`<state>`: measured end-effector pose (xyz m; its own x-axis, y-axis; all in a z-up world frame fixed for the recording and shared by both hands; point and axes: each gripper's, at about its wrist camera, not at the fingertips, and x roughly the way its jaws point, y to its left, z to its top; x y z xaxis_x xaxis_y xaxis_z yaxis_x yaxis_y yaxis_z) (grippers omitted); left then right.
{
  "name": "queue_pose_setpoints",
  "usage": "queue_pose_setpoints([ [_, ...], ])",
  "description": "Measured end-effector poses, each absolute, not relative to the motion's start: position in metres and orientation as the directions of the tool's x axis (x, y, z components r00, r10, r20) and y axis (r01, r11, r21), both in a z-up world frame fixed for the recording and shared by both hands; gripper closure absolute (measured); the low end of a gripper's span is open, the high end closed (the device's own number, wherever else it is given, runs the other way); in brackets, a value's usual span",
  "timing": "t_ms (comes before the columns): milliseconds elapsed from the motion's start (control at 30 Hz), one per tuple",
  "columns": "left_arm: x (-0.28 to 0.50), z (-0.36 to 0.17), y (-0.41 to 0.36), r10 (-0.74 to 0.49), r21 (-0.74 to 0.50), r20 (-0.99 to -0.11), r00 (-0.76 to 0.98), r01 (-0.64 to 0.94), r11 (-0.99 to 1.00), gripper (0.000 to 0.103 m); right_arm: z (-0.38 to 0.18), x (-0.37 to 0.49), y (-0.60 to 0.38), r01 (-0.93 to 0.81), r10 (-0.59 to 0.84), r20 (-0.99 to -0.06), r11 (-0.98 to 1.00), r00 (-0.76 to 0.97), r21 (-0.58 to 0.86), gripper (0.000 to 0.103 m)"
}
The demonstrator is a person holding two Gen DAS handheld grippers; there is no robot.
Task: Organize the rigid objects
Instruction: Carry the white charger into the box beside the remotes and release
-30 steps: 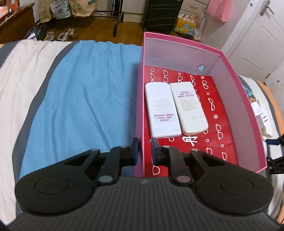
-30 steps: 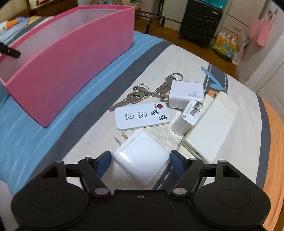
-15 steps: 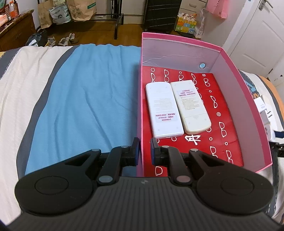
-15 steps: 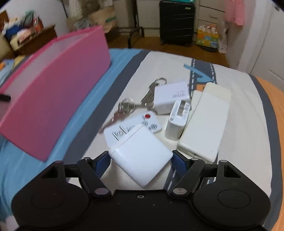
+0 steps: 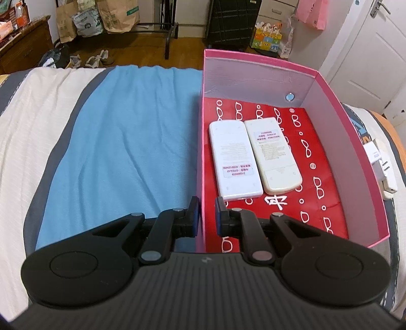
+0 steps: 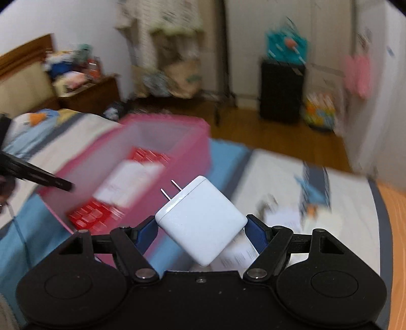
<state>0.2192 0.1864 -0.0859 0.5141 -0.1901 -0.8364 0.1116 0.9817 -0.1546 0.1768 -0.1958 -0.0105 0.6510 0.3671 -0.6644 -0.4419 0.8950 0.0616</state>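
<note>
My left gripper (image 5: pixel 206 215) is shut on the near left wall of the pink box (image 5: pixel 330 83), one finger outside and one inside. The box has a red patterned floor and holds two white remotes (image 5: pixel 234 158) lying face down side by side. My right gripper (image 6: pixel 201 228) is shut on a white square wall charger (image 6: pixel 203 218), prongs pointing up and to the left, held in the air above the bed. The pink box (image 6: pixel 157 142) shows blurred to its left.
The box sits on a bed with a blue towel (image 5: pixel 127 142) and a striped white and grey cover (image 5: pixel 30 121). More white chargers (image 5: pixel 379 162) lie right of the box. Bags, a black suitcase (image 5: pixel 233 22) and a door stand beyond the bed.
My right gripper closed on the white charger, lifted it off the bed and swung it up and toward the pink box. My left gripper stayed clamped on the box wall.
</note>
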Motion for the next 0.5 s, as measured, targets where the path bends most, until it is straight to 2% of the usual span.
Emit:
queue_pose_setpoints([
  [200, 0.217, -0.084, 0.185, -0.184, -0.141, -0.83, 0.527, 0.122, 0.983, 0.092, 0.018, 0.212, -0.129, -0.662, 0.45, -0.698, 0.748, 0.557, -0.045, 0.024],
  [300, 0.217, -0.086, 0.186, -0.172, -0.137, -0.829, 0.533, 0.105, 0.985, 0.098, 0.013, 0.239, -0.092, -0.719, 0.38, -0.757, 0.675, 0.531, -0.166, 0.024],
  [400, 0.215, -0.086, 0.19, -0.181, -0.15, -0.824, 0.538, 0.1, 0.984, 0.099, -0.005, 0.264, -0.061, -0.76, 0.296, -0.815, 0.602, 0.498, -0.245, 0.024],
  [500, 0.215, -0.086, 0.192, -0.195, -0.164, -0.818, 0.541, 0.106, 0.981, 0.099, -0.029, 0.27, -0.035, -0.76, 0.152, -0.838, 0.529, 0.523, -0.378, 0.024],
])
